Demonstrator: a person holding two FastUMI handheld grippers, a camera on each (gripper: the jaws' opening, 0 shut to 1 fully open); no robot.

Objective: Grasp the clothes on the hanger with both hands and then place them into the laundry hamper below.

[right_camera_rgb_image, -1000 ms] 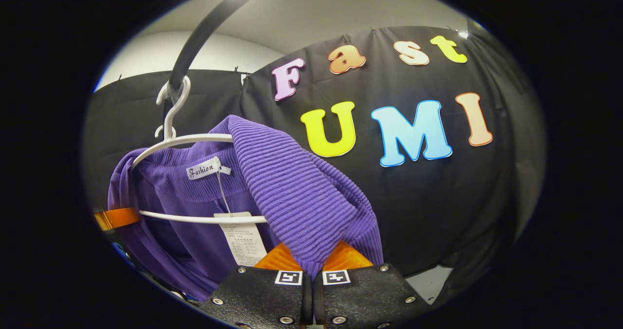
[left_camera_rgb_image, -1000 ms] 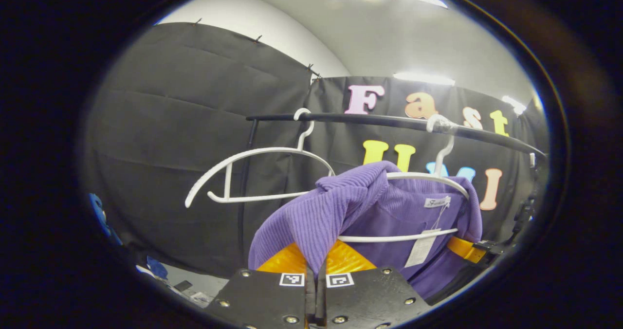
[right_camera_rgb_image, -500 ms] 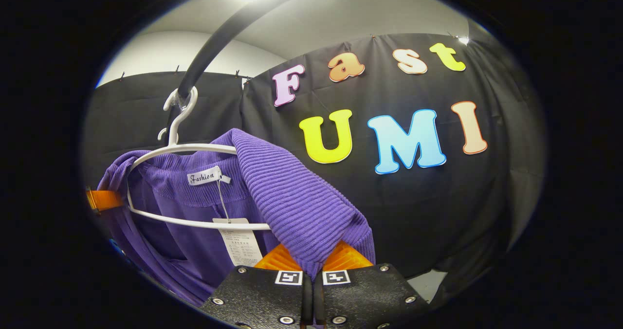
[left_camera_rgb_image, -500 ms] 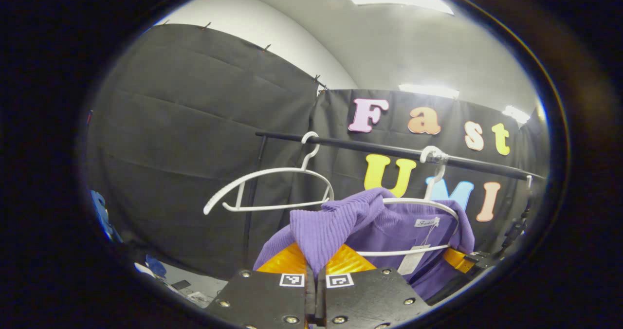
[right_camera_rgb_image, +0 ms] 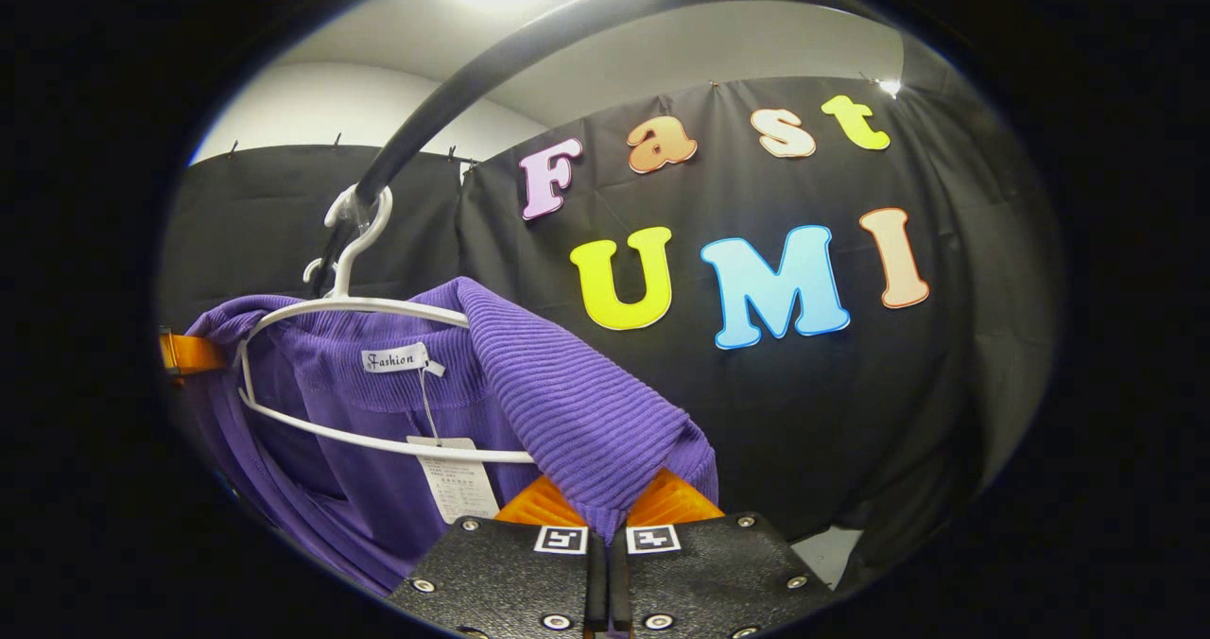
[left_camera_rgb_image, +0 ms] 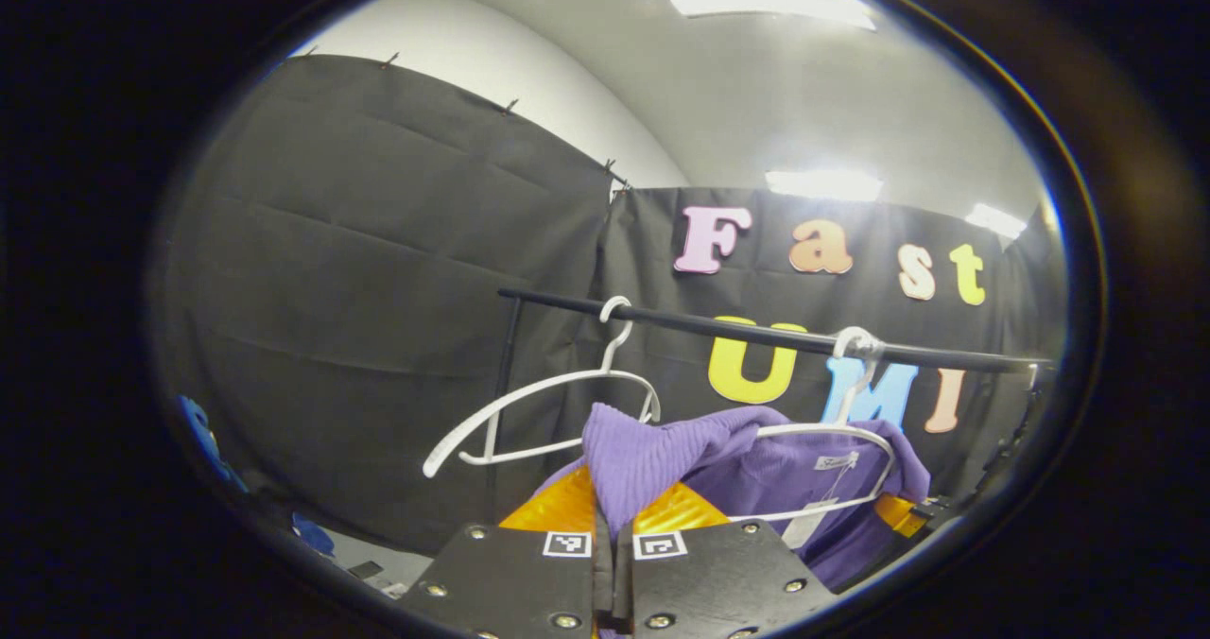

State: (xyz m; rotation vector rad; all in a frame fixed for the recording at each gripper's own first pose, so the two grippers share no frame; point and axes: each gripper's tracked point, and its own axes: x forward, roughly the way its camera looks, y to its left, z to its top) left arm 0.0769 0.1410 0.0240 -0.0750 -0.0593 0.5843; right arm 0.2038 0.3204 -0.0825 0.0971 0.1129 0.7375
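On its white hanger (right_camera_rgb_image: 359, 306) under the rail (left_camera_rgb_image: 756, 332) hangs the purple top (right_camera_rgb_image: 529, 393), soft ribbed knit, light and limp, likely to stretch and drag. Each shoulder is pinched: the left tool (left_camera_rgb_image: 613, 535) closes on one fold, the right tool (right_camera_rgb_image: 607, 530) on the other. The fabric probably still catches the hanger arms. A bare hanger (left_camera_rgb_image: 539, 412) hangs beside.

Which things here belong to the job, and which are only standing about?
For the job:
- purple ribbed knit garment
- white wire hanger carrying it
- left claw
- right claw

Standing about:
- empty white hanger
- black rail
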